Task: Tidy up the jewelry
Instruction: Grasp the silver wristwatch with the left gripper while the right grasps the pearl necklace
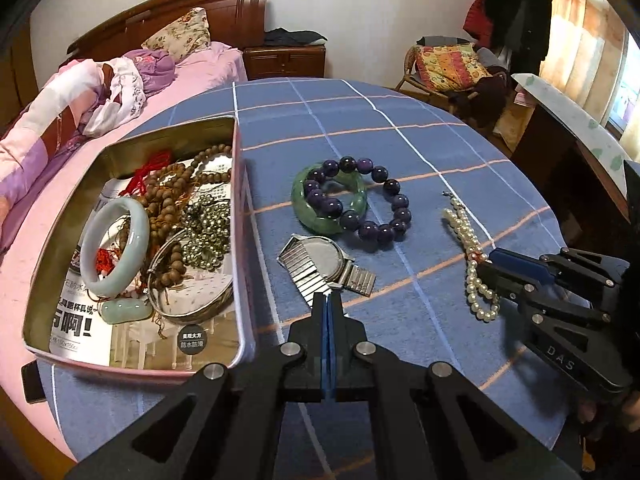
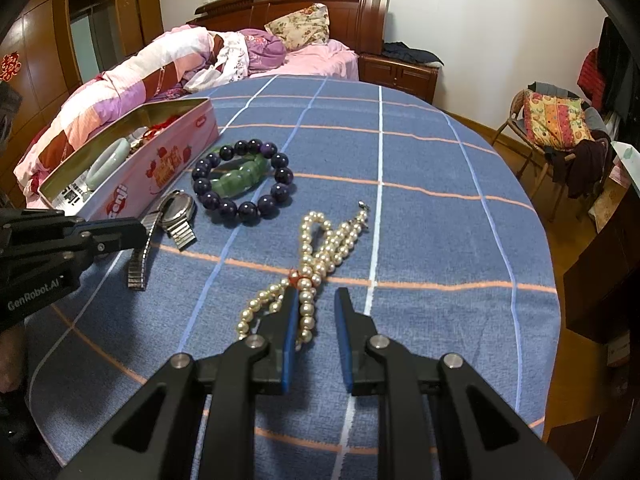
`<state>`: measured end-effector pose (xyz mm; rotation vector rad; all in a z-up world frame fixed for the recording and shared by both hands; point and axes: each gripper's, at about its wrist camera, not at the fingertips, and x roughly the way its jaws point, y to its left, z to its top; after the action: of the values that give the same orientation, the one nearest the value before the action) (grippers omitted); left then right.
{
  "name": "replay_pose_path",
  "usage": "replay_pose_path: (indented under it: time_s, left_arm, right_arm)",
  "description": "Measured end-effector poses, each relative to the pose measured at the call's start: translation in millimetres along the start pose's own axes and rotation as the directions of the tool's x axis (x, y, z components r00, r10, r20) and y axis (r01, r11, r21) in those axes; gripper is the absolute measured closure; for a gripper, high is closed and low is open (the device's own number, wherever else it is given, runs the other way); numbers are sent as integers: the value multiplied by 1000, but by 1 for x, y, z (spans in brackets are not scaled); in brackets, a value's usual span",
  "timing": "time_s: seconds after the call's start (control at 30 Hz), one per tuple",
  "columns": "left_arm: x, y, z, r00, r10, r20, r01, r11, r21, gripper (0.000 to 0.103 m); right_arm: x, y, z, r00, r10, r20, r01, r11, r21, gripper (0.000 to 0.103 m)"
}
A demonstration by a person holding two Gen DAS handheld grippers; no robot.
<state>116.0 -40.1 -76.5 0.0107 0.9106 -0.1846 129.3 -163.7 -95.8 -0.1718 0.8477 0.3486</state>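
A silver watch [image 1: 324, 258] lies on the blue checked cloth beside the pink tin [image 1: 237, 200]. My left gripper [image 1: 328, 297] is shut, its tips pinching the end of the watch's metal band [image 2: 138, 268]. A pearl necklace [image 2: 306, 248] lies to the right. My right gripper [image 2: 316, 292] straddles one pearl strand. That strand rests against the left finger [image 2: 290, 320] and stays clear of the other, so the jaws are open. A green jade bangle [image 1: 304, 208] and a purple bead bracelet [image 1: 396, 200] overlap further back. The tin holds a pale bangle [image 1: 116, 248], wooden beads [image 1: 172, 188] and other pieces.
The tin stands at the table's left edge, next to a bed [image 1: 52, 140] with pink bedding. A chair [image 2: 556, 128] piled with cloth and a dark cabinet [image 2: 604, 280] stand beyond the table's right side. Bare cloth [image 2: 420, 200] lies behind and right of the pearls.
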Motion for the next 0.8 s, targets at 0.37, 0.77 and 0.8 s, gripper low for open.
replay_pose_path:
  time_s: [0.37, 0.77, 0.8]
  left_arm:
    - [8, 0, 0, 1000, 6, -20, -5, 1000, 10, 74]
    - [20, -12, 7, 999, 21, -34, -19, 998, 60, 68]
    - [19, -13, 7, 999, 29, -26, -27, 997, 71, 82]
  right_arm:
    - [0, 2, 0, 1000, 3, 9, -3, 1000, -8, 78]
    - [0, 5, -3, 1000, 5, 17, -4, 1000, -22, 77]
    - [0, 5, -3, 1000, 8, 16, -8, 1000, -20, 78]
